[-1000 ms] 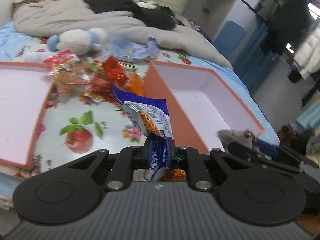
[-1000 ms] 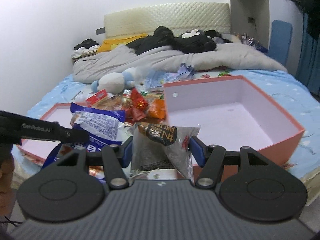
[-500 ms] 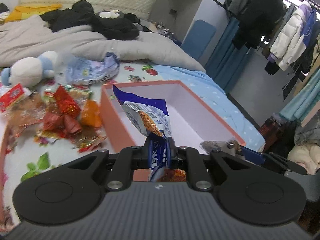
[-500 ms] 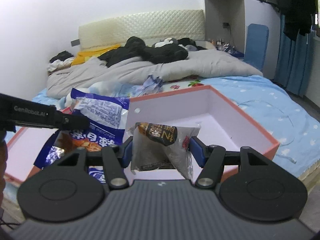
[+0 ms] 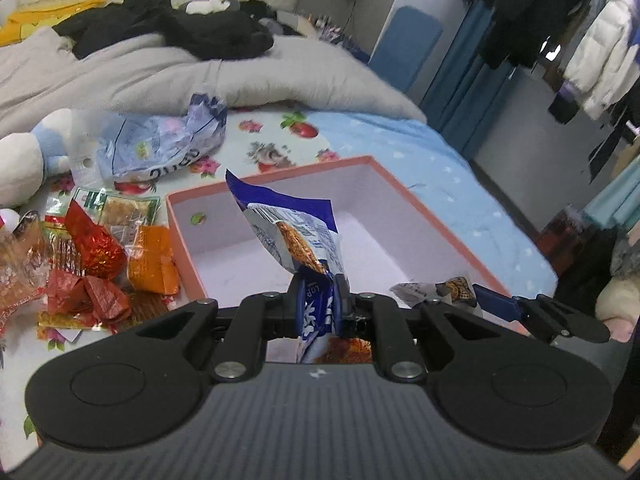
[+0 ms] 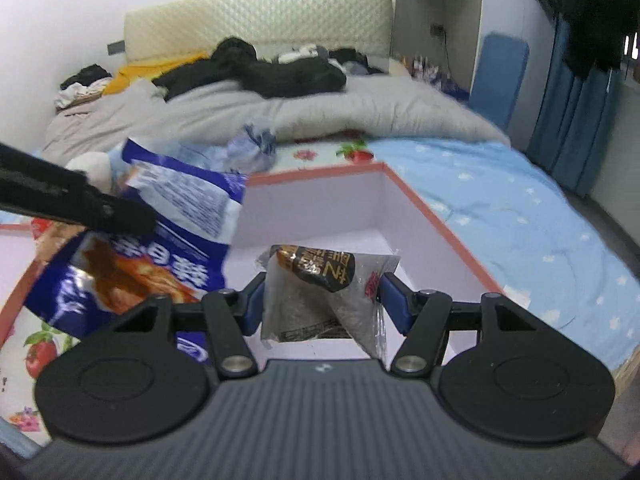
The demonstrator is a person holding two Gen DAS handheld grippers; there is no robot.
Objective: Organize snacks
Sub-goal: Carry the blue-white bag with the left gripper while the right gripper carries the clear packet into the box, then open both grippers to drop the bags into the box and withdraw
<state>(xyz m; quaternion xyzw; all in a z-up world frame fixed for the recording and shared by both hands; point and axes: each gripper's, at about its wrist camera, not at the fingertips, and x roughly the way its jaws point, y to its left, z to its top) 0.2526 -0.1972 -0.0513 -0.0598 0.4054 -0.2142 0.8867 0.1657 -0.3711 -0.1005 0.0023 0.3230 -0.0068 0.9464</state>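
A glossy blue plastic snack bag (image 5: 298, 236) and a clear crinkled plastic packet (image 6: 320, 292) catch the light, as do shiny red and orange foil wrappers (image 5: 100, 256). The pink box (image 5: 400, 208) looks like matt, smooth cardboard. The bed sheet (image 5: 400, 140) is soft printed cloth.

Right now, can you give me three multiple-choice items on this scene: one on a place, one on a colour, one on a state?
1. Where does the snack pile lie?
A. inside the box
B. on the bedsheet beside the box
C. on the floor

2. What colour is the box rim?
A. green
B. black
C. orange-pink

3. What does the left gripper do?
A. pinches the blue packet
B. stands open and empty
C. holds a toy

Answers: 1 B, the wrappers lie on the flowered sheet outside the wall; 2 C, the edge shows it; 3 A, its jaws press the packet.
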